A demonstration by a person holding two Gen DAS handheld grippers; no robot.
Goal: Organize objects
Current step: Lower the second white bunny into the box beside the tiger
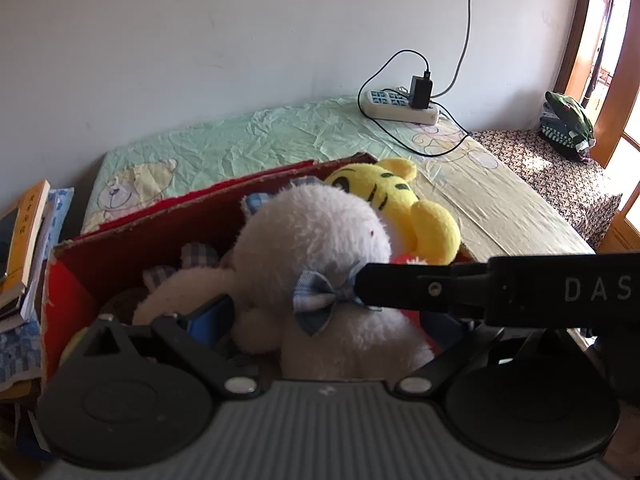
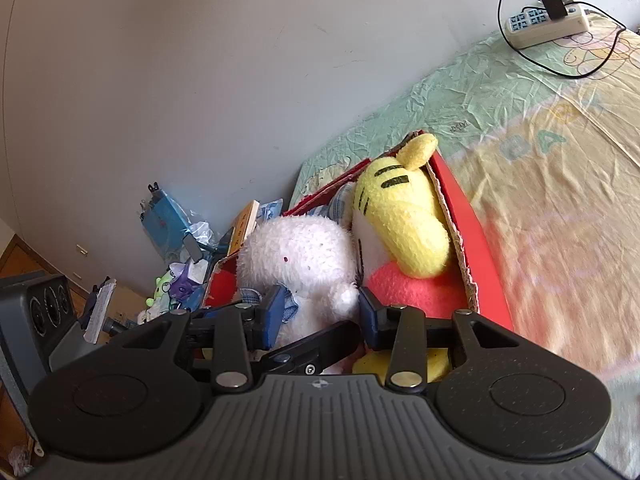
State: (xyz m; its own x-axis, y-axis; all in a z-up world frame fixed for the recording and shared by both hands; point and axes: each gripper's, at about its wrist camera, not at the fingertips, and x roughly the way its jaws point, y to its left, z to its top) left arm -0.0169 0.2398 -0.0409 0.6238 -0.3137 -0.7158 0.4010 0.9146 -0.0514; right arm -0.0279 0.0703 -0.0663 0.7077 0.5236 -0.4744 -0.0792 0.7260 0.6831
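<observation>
Fingers of the right gripper: blue pads closed on the lower body of the white plush toy, one pad on each side, just by its checked bow. Fingers of the left gripper: spread wide, pressing on nothing; the white plush toy lies between them, with only the left blue pad in clear view and the right one hidden behind the other tool's arm.

White plush toy: sits inside the red cardboard box, head upward, touching a yellow striped plush toy on its right and a pale plush toy with checked ears on its left.

Red cardboard box: rests on a bed with a green and yellow sheet. Power strip with charger and cable: far right on the sheet. Stack of books: left of the box.

Step in hand, by judgement: settling the white toy into the box. Best done by pressing it low between its neighbours before the right pads let go, keeping the left fingers clear of the bow and the box wall.
</observation>
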